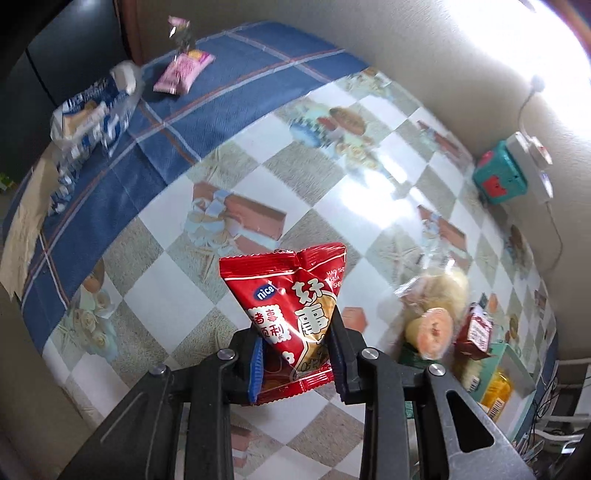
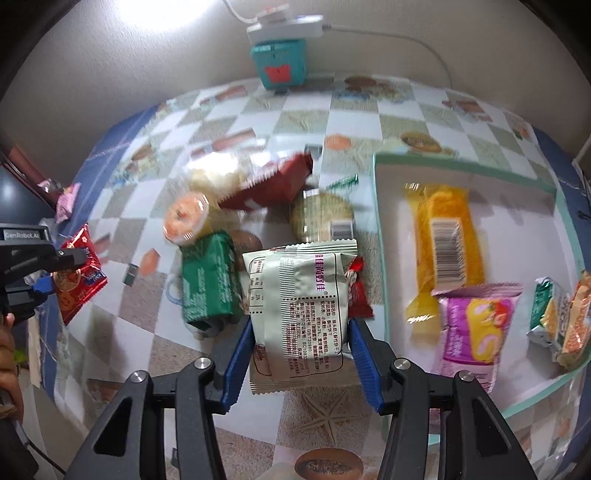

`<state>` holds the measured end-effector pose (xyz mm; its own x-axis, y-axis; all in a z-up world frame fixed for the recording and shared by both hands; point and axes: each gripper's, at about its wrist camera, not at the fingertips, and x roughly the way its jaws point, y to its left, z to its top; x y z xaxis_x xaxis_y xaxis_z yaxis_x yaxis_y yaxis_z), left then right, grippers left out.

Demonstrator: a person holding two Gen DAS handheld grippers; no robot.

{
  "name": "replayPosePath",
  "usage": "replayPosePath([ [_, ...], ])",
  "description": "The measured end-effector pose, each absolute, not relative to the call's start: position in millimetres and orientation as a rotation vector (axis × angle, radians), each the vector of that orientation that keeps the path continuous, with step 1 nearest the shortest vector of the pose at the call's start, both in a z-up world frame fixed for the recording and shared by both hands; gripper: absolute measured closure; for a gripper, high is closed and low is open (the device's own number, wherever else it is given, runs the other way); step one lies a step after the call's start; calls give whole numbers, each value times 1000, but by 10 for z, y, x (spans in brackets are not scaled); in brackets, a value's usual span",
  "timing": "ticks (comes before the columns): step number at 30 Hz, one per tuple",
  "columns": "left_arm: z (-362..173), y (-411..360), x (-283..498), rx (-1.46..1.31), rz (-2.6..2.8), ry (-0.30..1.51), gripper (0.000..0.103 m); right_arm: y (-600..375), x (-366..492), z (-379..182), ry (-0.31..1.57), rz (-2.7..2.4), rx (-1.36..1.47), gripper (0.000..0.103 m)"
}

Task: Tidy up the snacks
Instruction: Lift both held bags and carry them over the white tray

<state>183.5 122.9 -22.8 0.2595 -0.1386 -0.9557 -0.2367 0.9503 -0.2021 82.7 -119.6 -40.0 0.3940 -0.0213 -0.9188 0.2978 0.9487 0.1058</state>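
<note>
My left gripper point(image 1: 297, 354) is shut on a red snack packet point(image 1: 291, 306) and holds it above the checkered table; the packet also shows in the right wrist view point(image 2: 79, 275). My right gripper point(image 2: 301, 350) is shut on a pale grey-green packet point(image 2: 301, 314), held just left of the white tray point(image 2: 380, 221). The tray holds an orange packet point(image 2: 445, 240), a pink packet point(image 2: 474, 332) and small wrapped snacks point(image 2: 565, 314). A loose pile lies on the table: a green packet point(image 2: 207, 284), a dark red packet point(image 2: 273, 184), a round biscuit pack point(image 2: 321, 214) and a clear pack of round snacks point(image 2: 192, 214).
A teal box point(image 2: 279, 61) and a white power strip point(image 2: 284, 26) stand at the wall. On the blue cloth at the far end lie a pink packet point(image 1: 183, 70) and a blue-white bag point(image 1: 88, 118). The wall rings the table's far side.
</note>
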Motion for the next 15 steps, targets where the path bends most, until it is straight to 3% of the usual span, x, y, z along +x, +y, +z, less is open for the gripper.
replayPosePath([
  [15, 464, 863, 1535, -255, -46, 1167, 72, -1532, 663, 124, 1043, -282, 305, 48],
])
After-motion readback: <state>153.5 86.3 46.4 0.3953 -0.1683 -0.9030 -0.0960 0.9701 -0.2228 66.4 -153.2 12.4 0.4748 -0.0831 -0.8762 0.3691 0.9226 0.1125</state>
